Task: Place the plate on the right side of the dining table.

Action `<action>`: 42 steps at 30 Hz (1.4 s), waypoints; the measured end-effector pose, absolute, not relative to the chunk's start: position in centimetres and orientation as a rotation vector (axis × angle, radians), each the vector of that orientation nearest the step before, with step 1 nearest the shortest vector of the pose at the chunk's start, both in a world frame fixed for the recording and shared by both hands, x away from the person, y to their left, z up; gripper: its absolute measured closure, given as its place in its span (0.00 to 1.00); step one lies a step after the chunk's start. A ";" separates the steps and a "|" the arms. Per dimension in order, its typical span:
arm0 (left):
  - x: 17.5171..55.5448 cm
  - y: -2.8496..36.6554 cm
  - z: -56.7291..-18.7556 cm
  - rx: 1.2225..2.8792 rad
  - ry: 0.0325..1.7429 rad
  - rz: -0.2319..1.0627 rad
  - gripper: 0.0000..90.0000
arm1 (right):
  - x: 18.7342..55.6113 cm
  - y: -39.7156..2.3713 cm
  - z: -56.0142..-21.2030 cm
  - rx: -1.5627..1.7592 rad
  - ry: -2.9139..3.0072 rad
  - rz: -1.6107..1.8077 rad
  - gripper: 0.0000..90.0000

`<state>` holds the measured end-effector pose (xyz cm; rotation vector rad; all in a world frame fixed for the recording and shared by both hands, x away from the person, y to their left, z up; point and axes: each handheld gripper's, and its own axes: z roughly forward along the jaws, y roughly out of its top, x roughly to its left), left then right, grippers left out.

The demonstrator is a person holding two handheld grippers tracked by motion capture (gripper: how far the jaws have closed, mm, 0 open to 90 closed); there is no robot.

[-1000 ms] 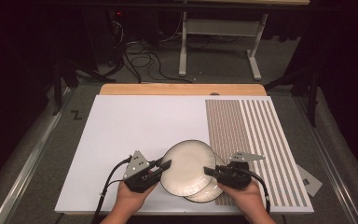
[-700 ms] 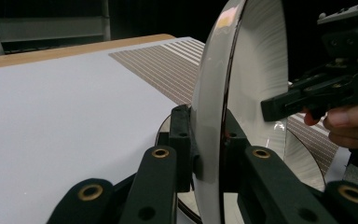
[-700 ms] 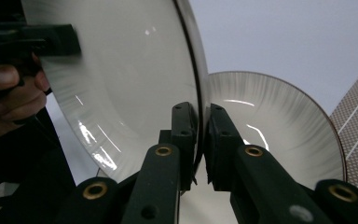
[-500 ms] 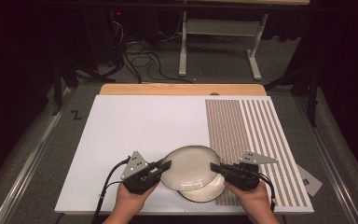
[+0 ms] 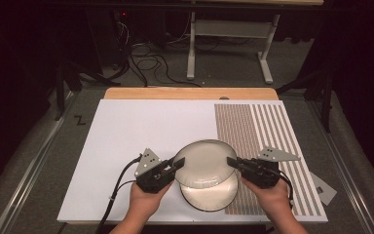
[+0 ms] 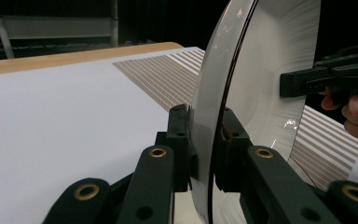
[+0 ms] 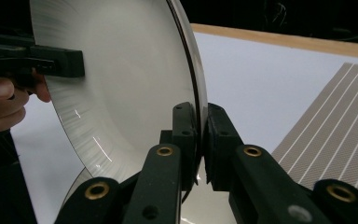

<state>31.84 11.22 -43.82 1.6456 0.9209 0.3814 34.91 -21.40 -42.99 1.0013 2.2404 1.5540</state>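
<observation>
High view shows the upper plate [image 5: 203, 162] held clear above the lower plate [image 5: 209, 194], which lies on the white board [image 5: 126, 146] near its front edge, just left of the striped patch [image 5: 268, 131]. A second ago the two plates sat almost nested, the top one only tipped; half a second ago it was barely off; now it hangs visibly higher and further back, with a crescent of the lower plate exposed beneath it. The left gripper [image 5: 175, 165] pinches the upper plate's left rim and the right gripper [image 5: 233, 162] its right rim. Left gripper view confirms the rim clamped between the narrow jaws of that gripper [image 6: 205, 140], the plate standing edge-on in that view, and the right gripper view shows the same on the far side [image 7: 200, 140]. I judge the separation of the stack done: the top plate looks free of the lower one, so the next concern is carrying it level to a bare spot on the board without either rim slipping.
</observation>
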 end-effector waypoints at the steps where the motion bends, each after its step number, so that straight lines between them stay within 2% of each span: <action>1: 32.1 11.1 -43.7 1.645 0.923 0.376 0.87 | 35.1 -21.5 -42.9 0.998 2.233 1.559 0.95; 26: 36.7 3.8 -42.4 1.737 0.891 0.293 0.86 | 36.3 -28.6 -42.8 1.124 2.045 1.599 0.95; 42: 39.2 -1.4 -42.3 1.820 0.845 0.299 0.86 | 36.5 -33.1 -42.7 1.177 1.946 1.542 0.95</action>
